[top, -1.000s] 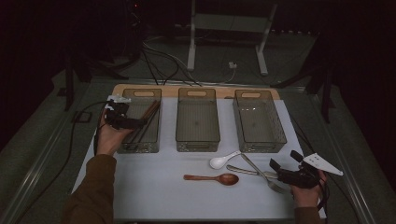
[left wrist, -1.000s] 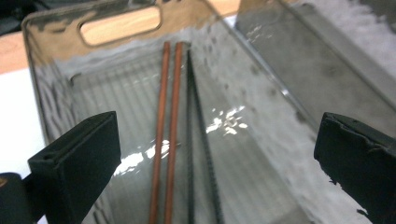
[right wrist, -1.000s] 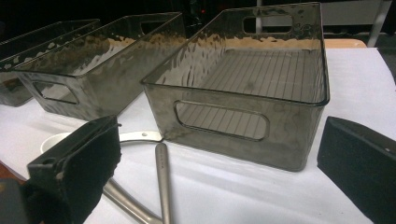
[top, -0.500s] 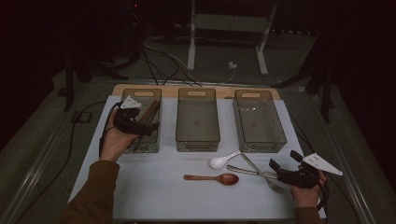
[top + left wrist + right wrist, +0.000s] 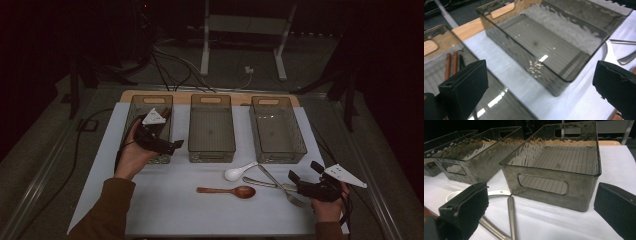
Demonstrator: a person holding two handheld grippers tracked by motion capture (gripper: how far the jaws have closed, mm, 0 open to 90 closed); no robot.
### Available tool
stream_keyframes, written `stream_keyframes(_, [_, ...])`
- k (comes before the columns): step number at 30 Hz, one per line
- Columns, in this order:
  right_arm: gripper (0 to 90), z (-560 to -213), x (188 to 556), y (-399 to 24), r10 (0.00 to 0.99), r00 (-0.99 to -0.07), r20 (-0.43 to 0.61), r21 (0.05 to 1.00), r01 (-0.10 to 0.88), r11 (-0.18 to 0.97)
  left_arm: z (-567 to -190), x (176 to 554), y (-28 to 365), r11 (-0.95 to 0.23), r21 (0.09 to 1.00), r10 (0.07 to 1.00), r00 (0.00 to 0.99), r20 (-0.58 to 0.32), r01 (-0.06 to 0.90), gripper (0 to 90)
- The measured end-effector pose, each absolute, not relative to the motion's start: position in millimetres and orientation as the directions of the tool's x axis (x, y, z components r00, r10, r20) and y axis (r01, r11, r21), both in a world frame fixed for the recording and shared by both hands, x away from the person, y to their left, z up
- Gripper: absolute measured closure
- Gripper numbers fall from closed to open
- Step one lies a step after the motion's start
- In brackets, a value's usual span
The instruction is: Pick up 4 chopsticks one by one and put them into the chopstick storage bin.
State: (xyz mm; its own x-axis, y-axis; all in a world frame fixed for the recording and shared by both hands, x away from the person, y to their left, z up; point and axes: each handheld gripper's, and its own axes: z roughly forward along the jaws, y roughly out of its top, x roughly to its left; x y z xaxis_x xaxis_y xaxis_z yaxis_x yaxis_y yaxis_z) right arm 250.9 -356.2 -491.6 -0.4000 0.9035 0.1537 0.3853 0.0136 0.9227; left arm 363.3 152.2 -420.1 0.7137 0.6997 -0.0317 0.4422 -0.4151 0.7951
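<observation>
Three smoky clear bins stand in a row: left bin (image 5: 135,107), middle bin (image 5: 211,131), right bin (image 5: 277,131). My left gripper (image 5: 170,146) hovers open over the left bin's near end, nothing between its fingers. In the left gripper view, reddish-brown sticks (image 5: 451,65) lie in the left bin (image 5: 434,45) beside the middle bin (image 5: 554,45). My right gripper (image 5: 304,172) is open at the front right, just above two crossed metal utensils (image 5: 272,182). A metal handle (image 5: 511,217) lies between its jaws, in front of the right bin (image 5: 559,167).
A white spoon (image 5: 240,171) and a brown wooden spoon (image 5: 227,191) lie on the white mat (image 5: 165,200) in front of the bins. Cables trail off the table's left side. A metal stand rises behind the table.
My left gripper has moved right and toward me, from the left bin's far left corner to over its near end. The right gripper has barely moved.
</observation>
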Motion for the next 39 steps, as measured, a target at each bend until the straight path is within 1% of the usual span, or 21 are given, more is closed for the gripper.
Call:
stream_keyframes(10, [0.0,-491.4,250.7,-356.4,0.904,-0.399,0.155,0.923,0.385,0.012,-419.4,348.4,126.7,-0.441,0.81,0.632,0.775,-0.027,0.387,1.2])
stream_keyframes(17, [0.0,-491.3,250.7,-356.6,0.903,-0.399,0.156,0.923,0.384,0.011,-421.6,340.9,104.4,-0.473,0.798,0.584,0.811,-0.035,0.375,1.2])
stream_keyframes(21, [0.0,-491.2,250.6,-356.9,0.904,-0.399,0.155,0.924,0.383,0.011,-424.2,335.8,91.1,-0.5,0.792,0.55,0.835,-0.022,0.351,1.2])
stream_keyframes(39, [0.0,-491.1,250.6,-357.0,0.903,-0.4,0.156,0.924,0.382,0.009,-443.7,319.3,44.8,-0.538,0.785,0.447,0.894,-0.044,0.308,1.2])
